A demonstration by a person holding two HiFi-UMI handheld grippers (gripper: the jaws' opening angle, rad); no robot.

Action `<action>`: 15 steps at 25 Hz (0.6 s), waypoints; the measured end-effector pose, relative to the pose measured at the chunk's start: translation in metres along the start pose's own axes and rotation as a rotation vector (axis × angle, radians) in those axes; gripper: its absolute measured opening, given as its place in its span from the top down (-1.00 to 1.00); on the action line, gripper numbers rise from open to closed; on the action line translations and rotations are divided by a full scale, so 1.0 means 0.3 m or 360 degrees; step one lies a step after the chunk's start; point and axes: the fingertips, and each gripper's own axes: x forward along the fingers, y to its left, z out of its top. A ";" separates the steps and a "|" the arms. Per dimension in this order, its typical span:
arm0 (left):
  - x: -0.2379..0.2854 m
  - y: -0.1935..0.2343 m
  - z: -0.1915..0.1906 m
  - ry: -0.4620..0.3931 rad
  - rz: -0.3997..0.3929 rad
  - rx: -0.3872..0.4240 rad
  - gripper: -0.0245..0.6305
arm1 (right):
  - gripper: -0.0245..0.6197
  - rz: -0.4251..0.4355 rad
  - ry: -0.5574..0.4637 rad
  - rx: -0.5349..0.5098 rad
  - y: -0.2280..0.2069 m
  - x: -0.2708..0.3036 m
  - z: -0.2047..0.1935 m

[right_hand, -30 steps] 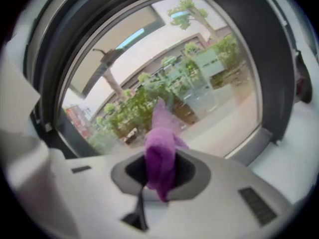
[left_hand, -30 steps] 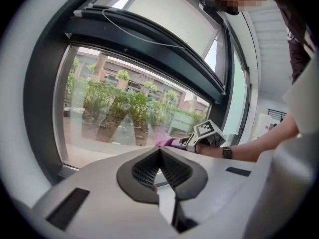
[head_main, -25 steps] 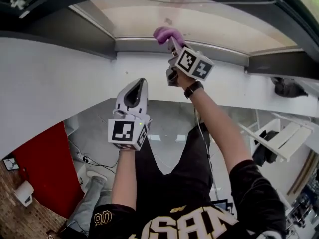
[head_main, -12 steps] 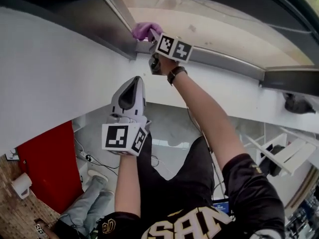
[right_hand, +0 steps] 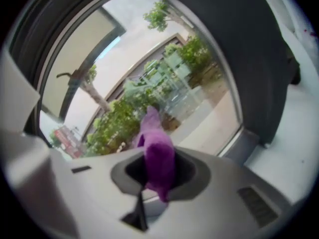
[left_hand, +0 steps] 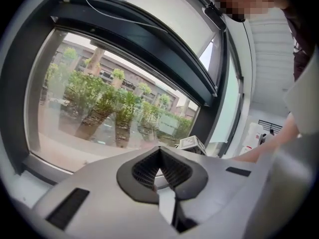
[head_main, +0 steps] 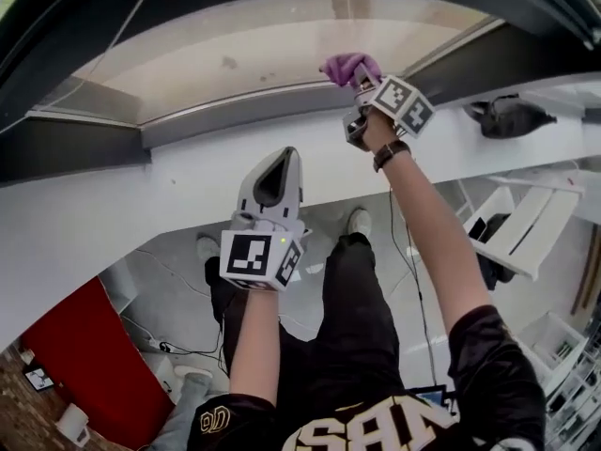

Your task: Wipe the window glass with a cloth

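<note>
Purple cloth (right_hand: 158,153) pinched in the right tongs (right_hand: 158,172) touches the window glass (right_hand: 199,83); left tongs (left_hand: 160,159) pressed together, empty.

My right gripper (head_main: 361,80) holds the purple cloth (head_main: 349,66) at the window glass (head_main: 225,50); my left gripper (head_main: 280,161) hangs apart, below.

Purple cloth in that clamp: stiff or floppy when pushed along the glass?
Probably floppy: the purple cloth bunches and droops where the right gripper pinches it. Likely light too, since that pinch alone holds it up.
</note>
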 end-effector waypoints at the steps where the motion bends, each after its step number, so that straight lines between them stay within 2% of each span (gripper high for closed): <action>1: 0.032 -0.056 -0.021 0.0015 -0.0042 0.0007 0.88 | 0.68 -0.0079 -0.0063 0.0039 -0.104 -0.032 0.081; 4: 0.081 -0.161 -0.058 0.0040 -0.0126 0.0031 0.88 | 0.68 -0.0289 -0.0217 0.0155 -0.319 -0.103 0.256; 6: 0.079 -0.159 -0.063 0.0043 -0.0117 0.0038 0.88 | 0.68 -0.0339 -0.0272 0.0173 -0.347 -0.117 0.298; 8: 0.054 -0.118 -0.060 0.0044 -0.0074 0.0039 0.88 | 0.68 -0.0311 -0.0265 0.0151 -0.306 -0.118 0.265; 11: -0.024 -0.007 -0.029 0.0040 0.0011 0.0057 0.88 | 0.68 -0.0183 -0.0140 0.0096 -0.148 -0.089 0.086; 15: -0.189 0.222 0.019 0.0064 0.0151 0.0117 0.88 | 0.68 0.0014 0.0122 0.0012 0.161 0.007 -0.297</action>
